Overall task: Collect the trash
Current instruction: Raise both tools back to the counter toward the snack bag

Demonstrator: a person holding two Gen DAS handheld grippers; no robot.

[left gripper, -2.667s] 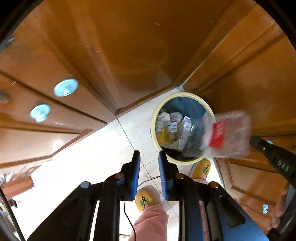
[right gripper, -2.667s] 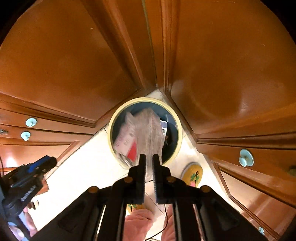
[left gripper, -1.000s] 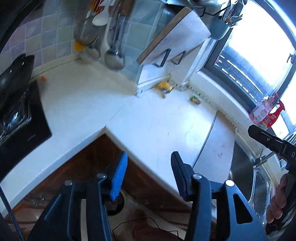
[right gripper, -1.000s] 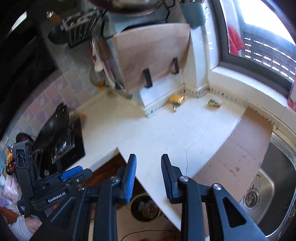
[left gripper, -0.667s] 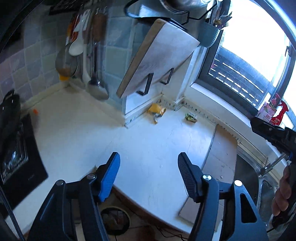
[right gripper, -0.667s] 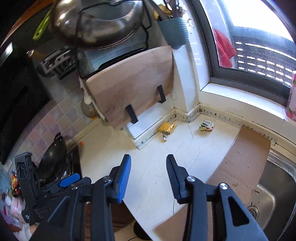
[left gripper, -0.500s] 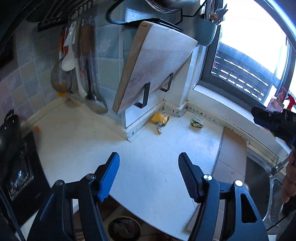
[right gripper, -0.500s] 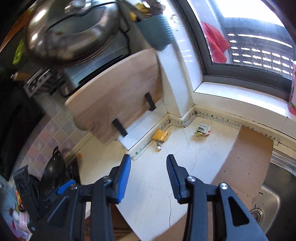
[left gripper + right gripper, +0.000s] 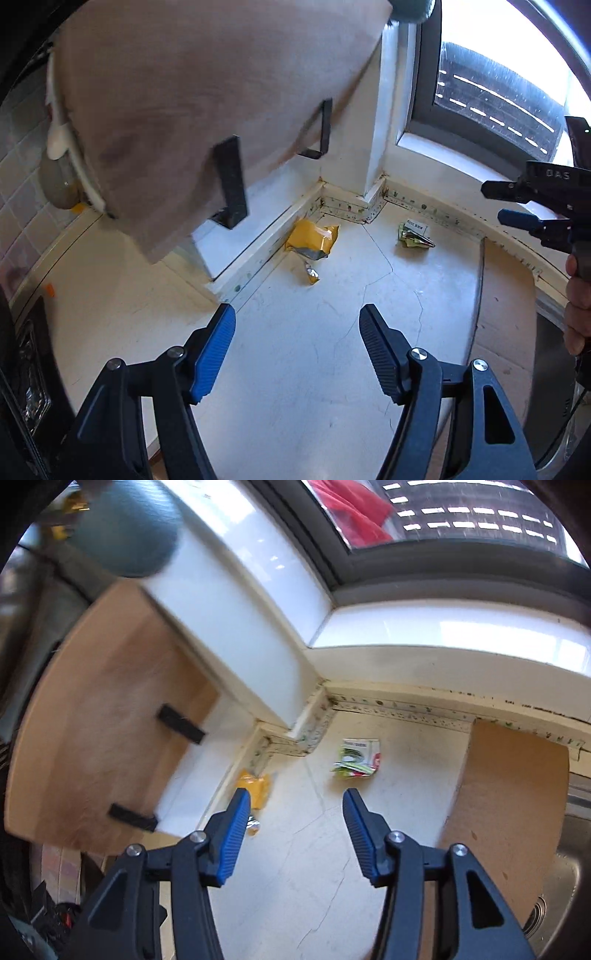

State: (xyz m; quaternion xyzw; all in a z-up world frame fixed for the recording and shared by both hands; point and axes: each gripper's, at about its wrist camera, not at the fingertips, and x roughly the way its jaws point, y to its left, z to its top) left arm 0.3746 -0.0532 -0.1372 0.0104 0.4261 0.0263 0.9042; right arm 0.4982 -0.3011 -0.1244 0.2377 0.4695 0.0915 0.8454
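A crumpled yellow wrapper [image 9: 312, 240] lies in the back corner of the white countertop [image 9: 295, 369]; it also shows in the right wrist view [image 9: 255, 788]. A green and white wrapper [image 9: 413, 236] lies to its right near the wall, and shows in the right wrist view [image 9: 356, 762]. My left gripper [image 9: 297, 325] is open and empty above the counter, short of the yellow wrapper. My right gripper [image 9: 293, 805] is open and empty, between the two wrappers and short of both. The right gripper also shows in the left wrist view [image 9: 532, 206].
A wooden cutting board [image 9: 207, 99] hangs on black hooks above the counter at left. A brown board [image 9: 509, 805] lies on the counter beside the steel sink [image 9: 561, 901]. A window [image 9: 495, 99] is behind. A black stove [image 9: 22, 362] is at far left.
Both grippers rose from the trash bin on the floor to the countertop and moved in toward the corner. Both have opened wider. The wrappers are now much closer.
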